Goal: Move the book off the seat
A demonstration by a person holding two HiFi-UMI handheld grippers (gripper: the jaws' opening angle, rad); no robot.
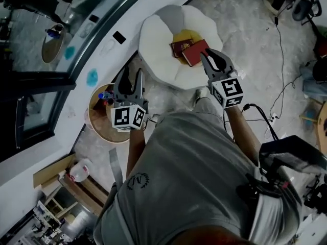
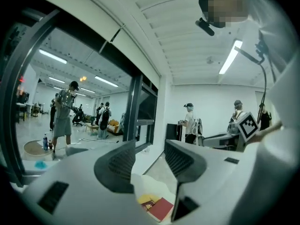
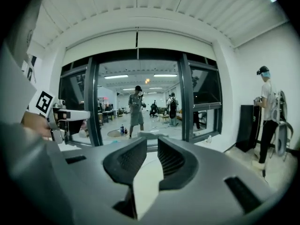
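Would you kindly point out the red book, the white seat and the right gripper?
red book [image 1: 193,53], head view, middle of its cover.
white seat [image 1: 153,42], head view, bare left cushion.
right gripper [image 3: 151,146], right gripper view, gap between its fingertips.

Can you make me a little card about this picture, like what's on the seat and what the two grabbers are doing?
Seat: white round seat
On it: red book, dark red book, yellow thing underneath
Left gripper: open, empty, near the round wooden table
Right gripper: slightly open, empty, right by the red book
Book off the seat: not yet
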